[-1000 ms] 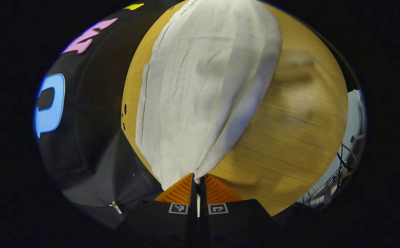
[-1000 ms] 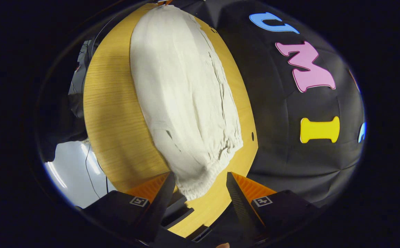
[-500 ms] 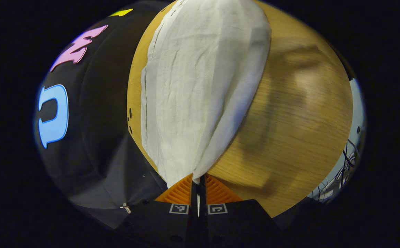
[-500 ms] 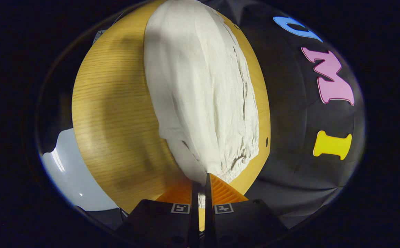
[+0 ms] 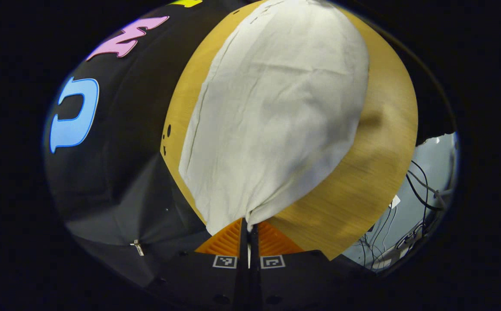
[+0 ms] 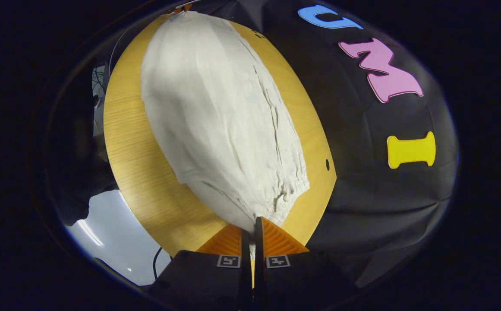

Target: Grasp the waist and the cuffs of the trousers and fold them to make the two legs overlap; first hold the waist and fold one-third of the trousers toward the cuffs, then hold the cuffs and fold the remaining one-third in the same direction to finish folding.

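The off-white trousers [image 5: 272, 121] lie lengthwise on the round wooden table [image 5: 384, 142]. In the left gripper view, my left gripper [image 5: 248, 225] is shut on the near end of the fabric, which looks like a plain cuff edge pulled up off the table. In the right gripper view the same trousers [image 6: 220, 116] stretch away from me, and my right gripper [image 6: 252, 223] is shut on the gathered elastic waist [image 6: 285, 196], lifting its near corner. Far off at the trousers' other end a small part of the left gripper [image 6: 182, 7] shows.
The table [image 6: 129, 142] ends close behind each gripper. The black cloth wall [image 6: 375, 185] stands along one long side of the table. Pale floor with cables [image 5: 423, 190] lies beyond the opposite edge. A small hole [image 6: 327, 164] marks the tabletop near the waist.
My right gripper moved onto the waist and shut on it, from open a second ago. Both ends of the trousers have been raised and shifted; the left gripper has stayed shut throughout.
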